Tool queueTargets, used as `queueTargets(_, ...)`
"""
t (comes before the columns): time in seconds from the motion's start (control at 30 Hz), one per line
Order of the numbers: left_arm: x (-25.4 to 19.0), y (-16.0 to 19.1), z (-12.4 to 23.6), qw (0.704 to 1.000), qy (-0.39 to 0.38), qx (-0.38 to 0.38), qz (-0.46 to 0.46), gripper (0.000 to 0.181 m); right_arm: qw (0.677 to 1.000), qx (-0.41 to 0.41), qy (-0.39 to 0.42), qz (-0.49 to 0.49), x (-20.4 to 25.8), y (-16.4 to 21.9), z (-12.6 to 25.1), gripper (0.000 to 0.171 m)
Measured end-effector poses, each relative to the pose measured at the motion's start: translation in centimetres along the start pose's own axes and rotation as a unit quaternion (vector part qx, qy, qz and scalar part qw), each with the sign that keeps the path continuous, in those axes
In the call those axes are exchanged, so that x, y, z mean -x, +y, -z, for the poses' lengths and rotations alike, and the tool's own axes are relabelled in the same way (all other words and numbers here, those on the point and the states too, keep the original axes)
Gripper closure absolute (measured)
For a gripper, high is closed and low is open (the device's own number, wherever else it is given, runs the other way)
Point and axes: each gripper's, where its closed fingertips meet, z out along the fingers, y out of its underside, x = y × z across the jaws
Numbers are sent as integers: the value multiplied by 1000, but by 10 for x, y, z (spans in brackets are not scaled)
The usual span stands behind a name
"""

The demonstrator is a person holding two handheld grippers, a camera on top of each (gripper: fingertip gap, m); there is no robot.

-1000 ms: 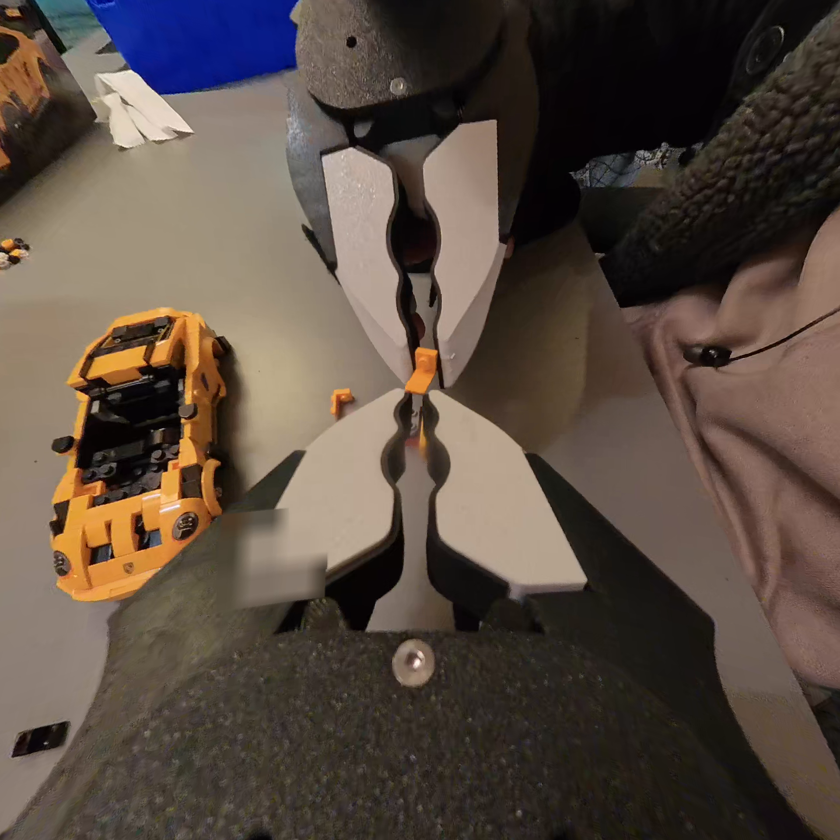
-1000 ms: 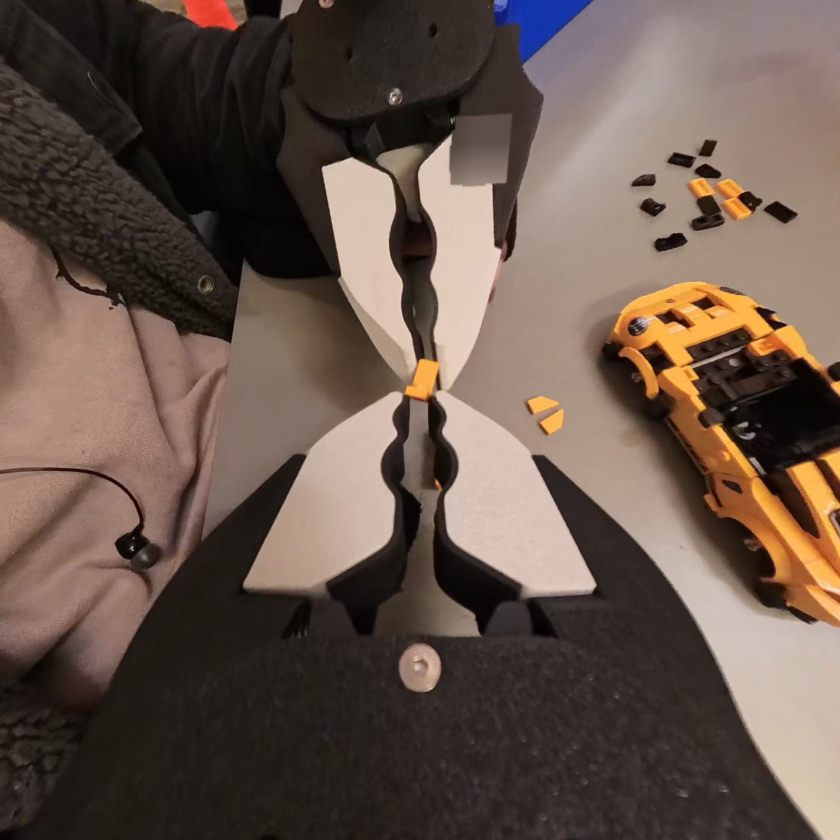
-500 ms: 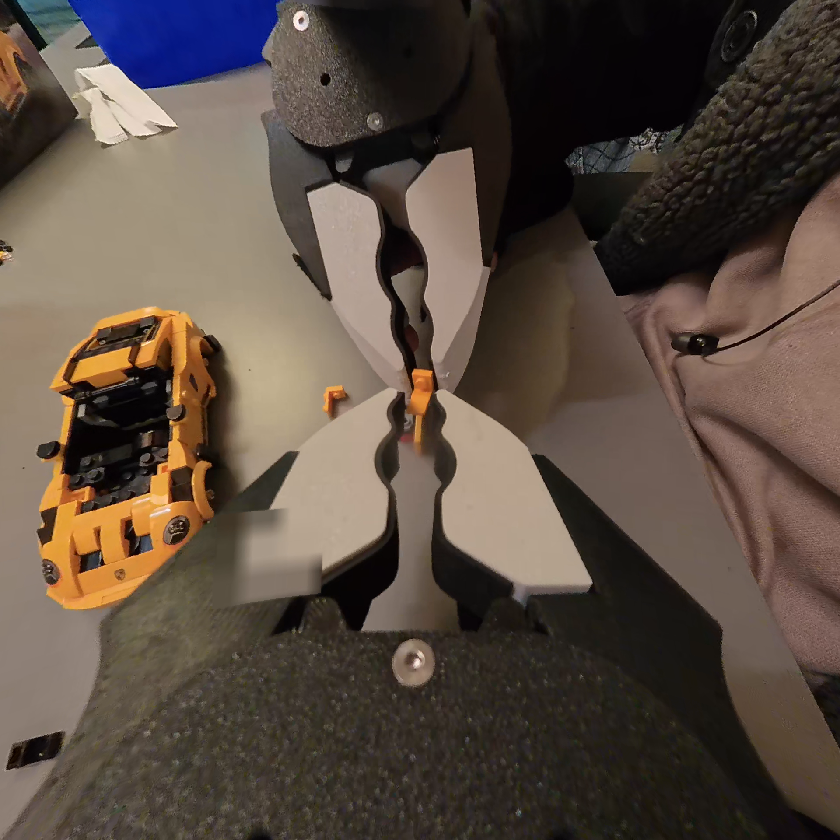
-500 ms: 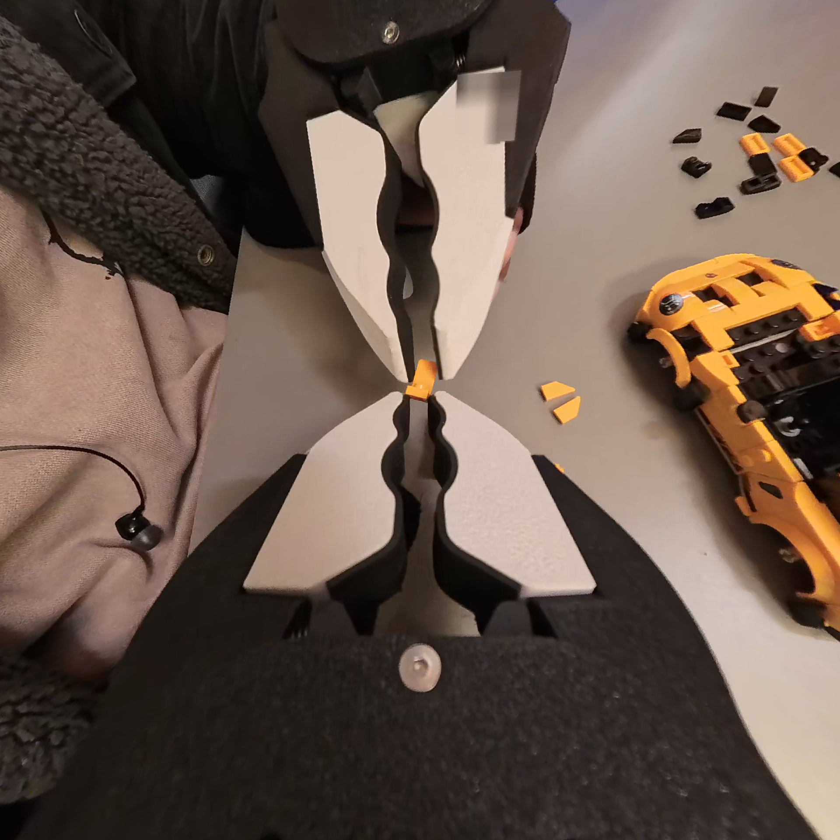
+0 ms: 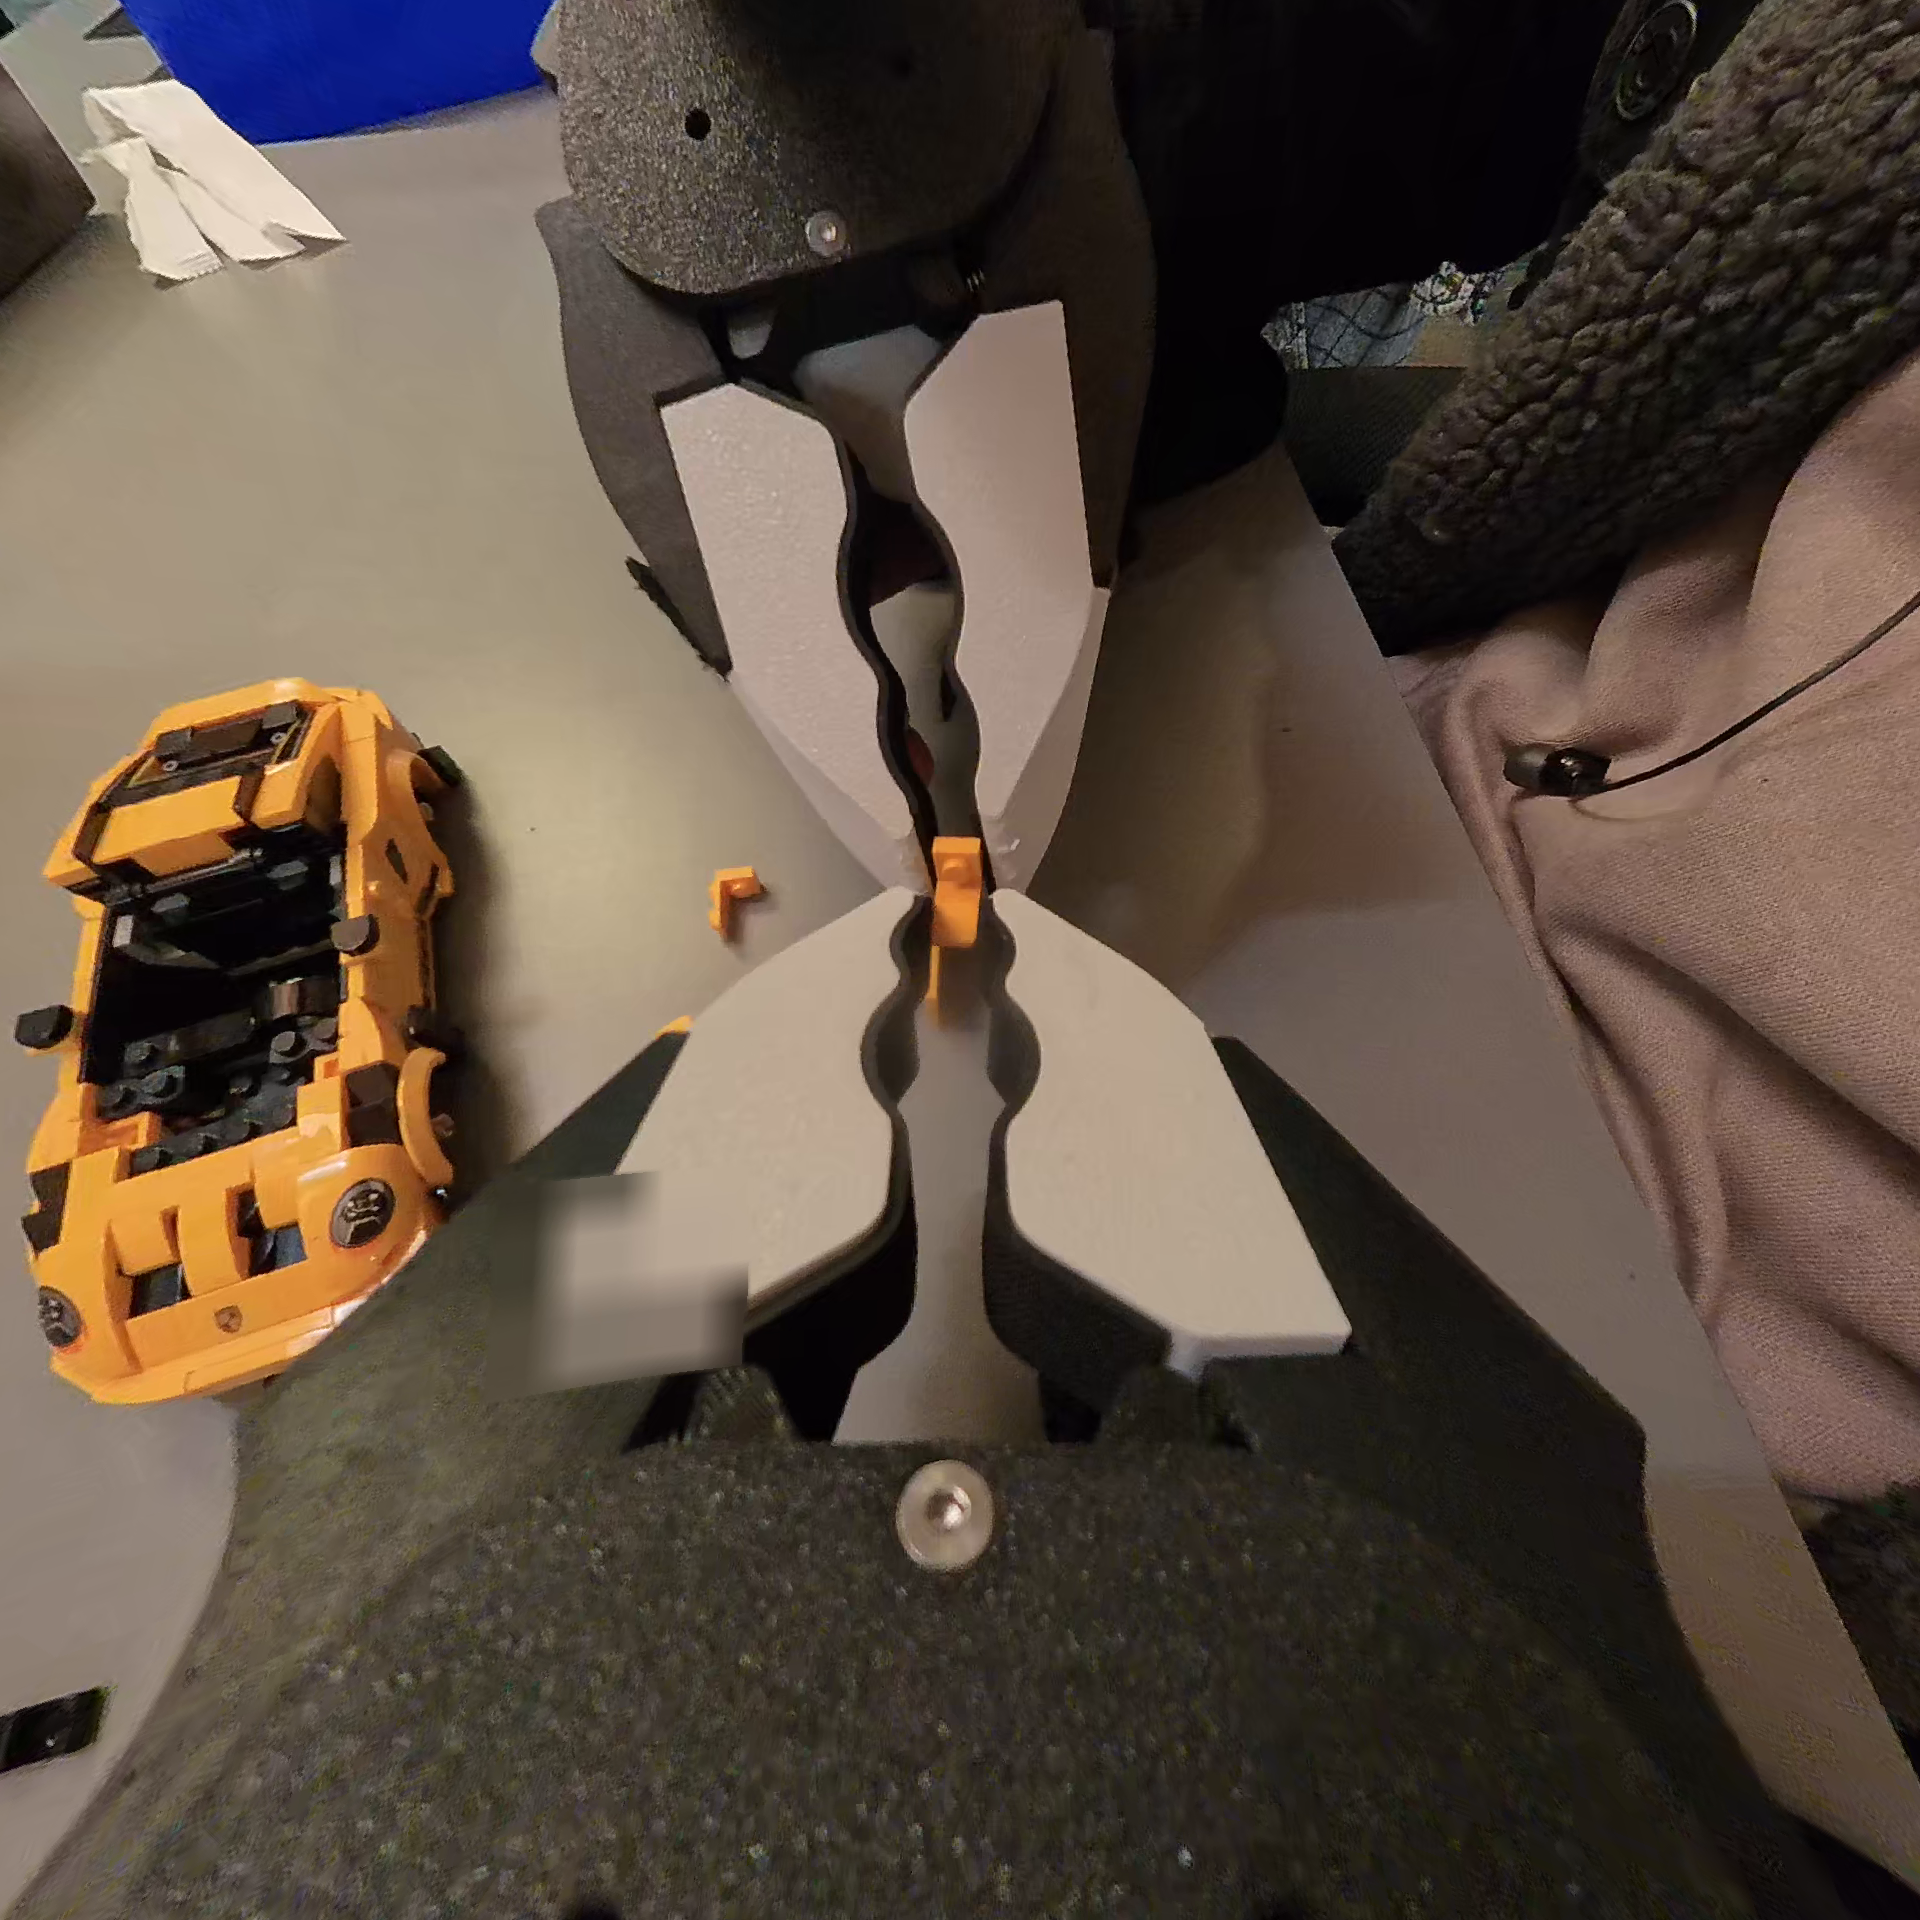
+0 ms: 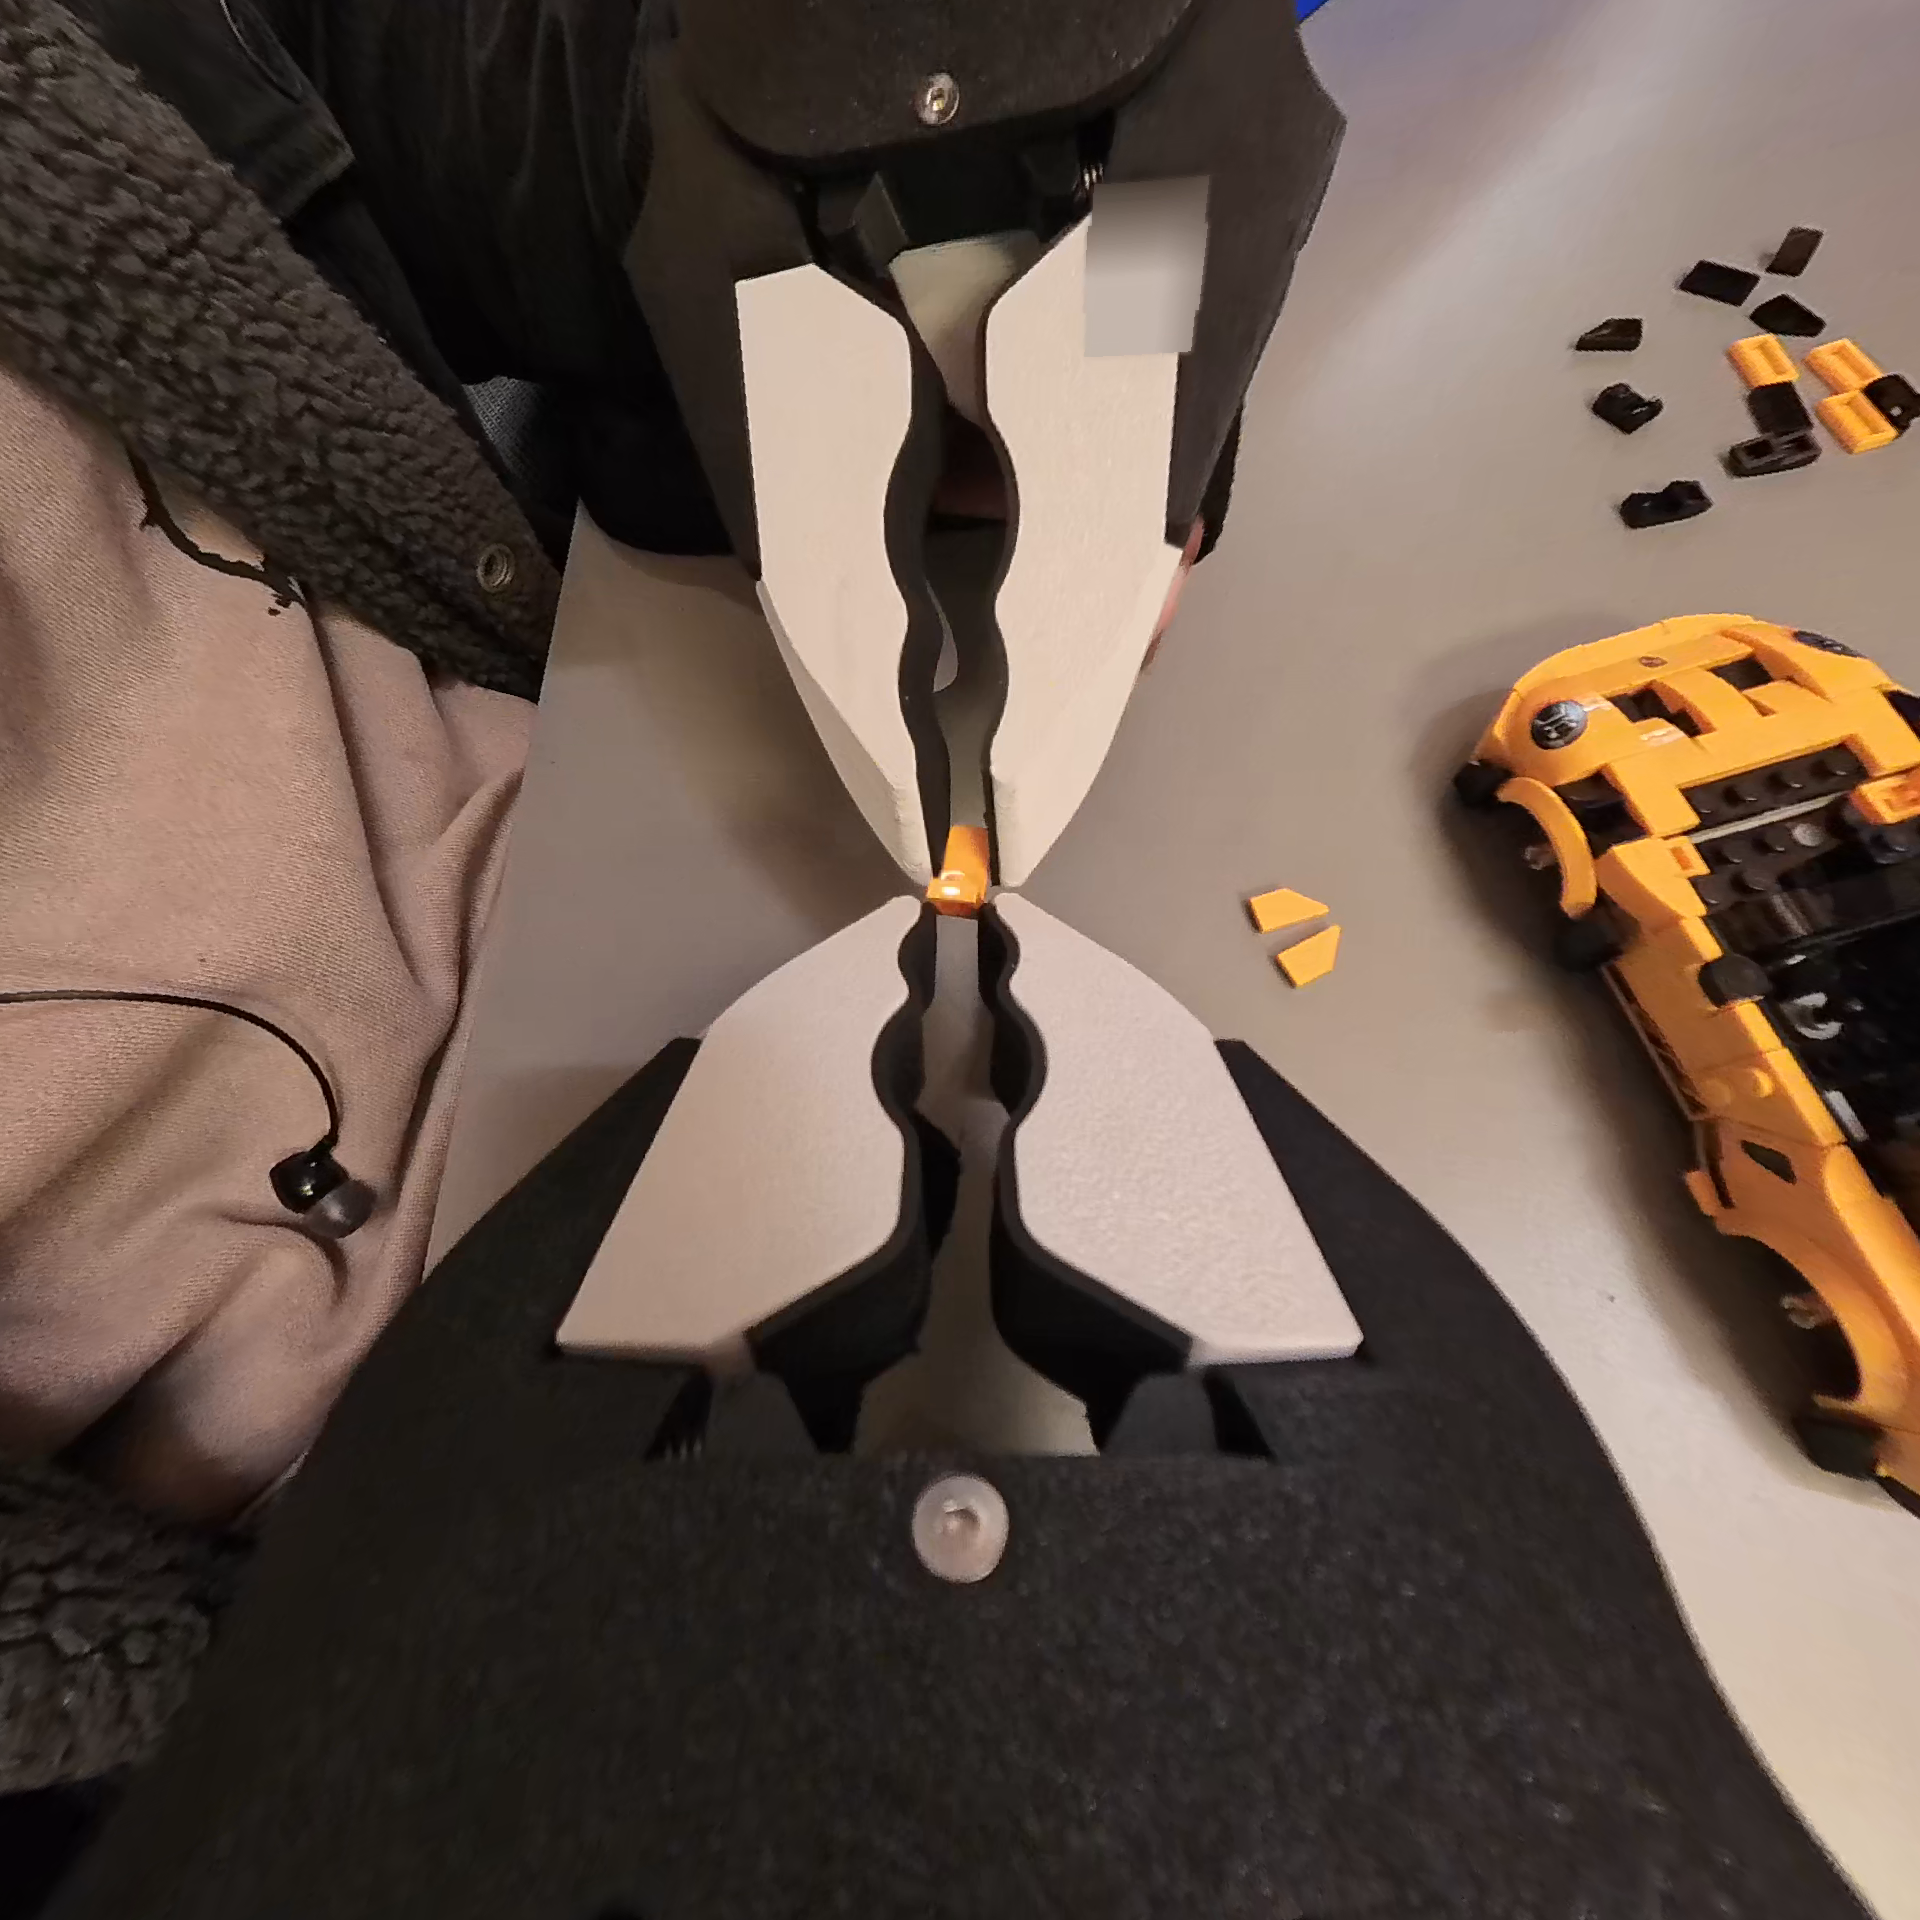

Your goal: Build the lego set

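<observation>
The orange car (image 5: 234,1039) is mostly built; beside it, the left gripper (image 5: 951,935) and right gripper (image 6: 961,914), jaws closed, pinch one small orange piece (image 5: 954,894) between them; loose pieces (image 6: 1766,384) remain

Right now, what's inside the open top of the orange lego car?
Inside the orange lego car the roof is missing: black studded bricks and plates fill the cabin floor. Anything beneath those black pieces is covered, and its far side goes out of frame in the right wrist view.

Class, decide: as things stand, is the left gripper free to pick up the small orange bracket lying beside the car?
Probably not yet. The left gripper is shut on an orange piece that the right gripper also pinches. The bracket itself lies unobstructed on the table.
</observation>
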Motion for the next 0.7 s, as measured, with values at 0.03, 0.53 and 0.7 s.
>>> queueTargets(0.03, 0, 0, 0, 1000, 0, 0, 1, 173, 1000, 0, 1, 1, 0, 0, 0, 164)
queueTargets(0.53, 10, -1, 5, 1000, -26, -2, 8, 174, 999, 4, 31, 12, -8, 0, 7, 157)
queueTargets(0.7, 40, -3, 21, 994, -96, -22, 39, 173, 996, 59, 54, -34, -22, 28, 16, 148)
